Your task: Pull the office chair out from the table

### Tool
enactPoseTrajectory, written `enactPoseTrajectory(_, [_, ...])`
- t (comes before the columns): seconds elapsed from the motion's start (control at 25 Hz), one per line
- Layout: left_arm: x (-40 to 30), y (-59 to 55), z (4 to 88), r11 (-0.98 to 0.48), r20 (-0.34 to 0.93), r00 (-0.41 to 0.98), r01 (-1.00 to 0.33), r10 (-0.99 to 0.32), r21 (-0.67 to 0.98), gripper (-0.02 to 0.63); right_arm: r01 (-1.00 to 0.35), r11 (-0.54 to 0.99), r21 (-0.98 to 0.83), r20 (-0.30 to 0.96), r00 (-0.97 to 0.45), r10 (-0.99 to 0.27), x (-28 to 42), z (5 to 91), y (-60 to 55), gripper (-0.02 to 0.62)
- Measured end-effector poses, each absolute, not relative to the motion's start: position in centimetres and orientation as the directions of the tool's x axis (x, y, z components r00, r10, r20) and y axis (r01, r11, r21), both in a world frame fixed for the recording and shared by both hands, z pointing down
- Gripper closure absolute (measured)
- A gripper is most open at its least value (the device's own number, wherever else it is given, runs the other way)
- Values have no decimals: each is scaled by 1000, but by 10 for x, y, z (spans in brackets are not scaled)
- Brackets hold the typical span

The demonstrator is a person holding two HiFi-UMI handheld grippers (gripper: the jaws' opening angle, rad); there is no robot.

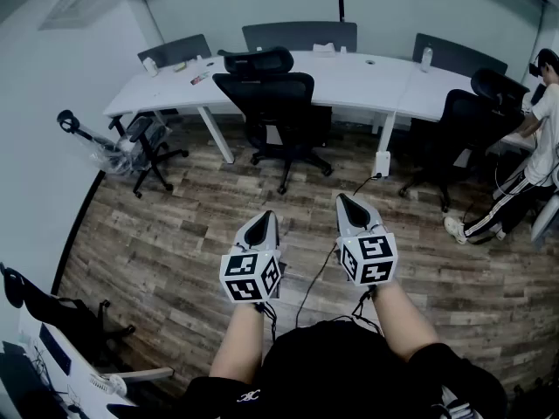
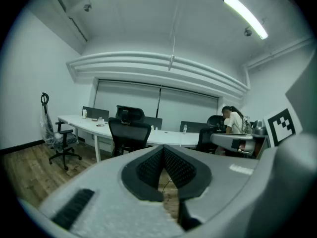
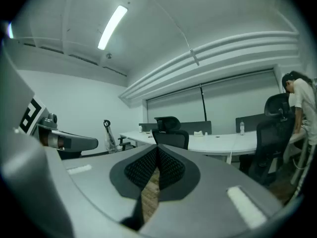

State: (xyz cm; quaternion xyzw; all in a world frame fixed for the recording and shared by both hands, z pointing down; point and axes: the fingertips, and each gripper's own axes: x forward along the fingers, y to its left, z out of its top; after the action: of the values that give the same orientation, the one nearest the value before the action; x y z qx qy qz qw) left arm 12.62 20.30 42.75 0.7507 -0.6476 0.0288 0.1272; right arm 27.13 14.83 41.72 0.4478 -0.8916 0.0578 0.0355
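Both empty, jaws together: left hand-held gripper (image 1: 265,218), right hand-held gripper (image 1: 344,200); office chair (image 1: 278,103) seat hidden.

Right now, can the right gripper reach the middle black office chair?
Probably not yet: the right gripper, jaws shut, is well short of the office chair. Only wood floor and a thin cable lie between, so walking up looks clear.

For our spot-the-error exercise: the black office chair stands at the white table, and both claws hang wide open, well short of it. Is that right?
No: the left claw and right claw are shut, as both gripper views show. The black office chair does stand at the white table, well beyond them.
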Motion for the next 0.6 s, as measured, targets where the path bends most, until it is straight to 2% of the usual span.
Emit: enactPoseTrajectory(0.6, [46,196,449,-140,214,166,-981,-963,131,596,-820,563,-108,104,-572,-813,198,430,144,586])
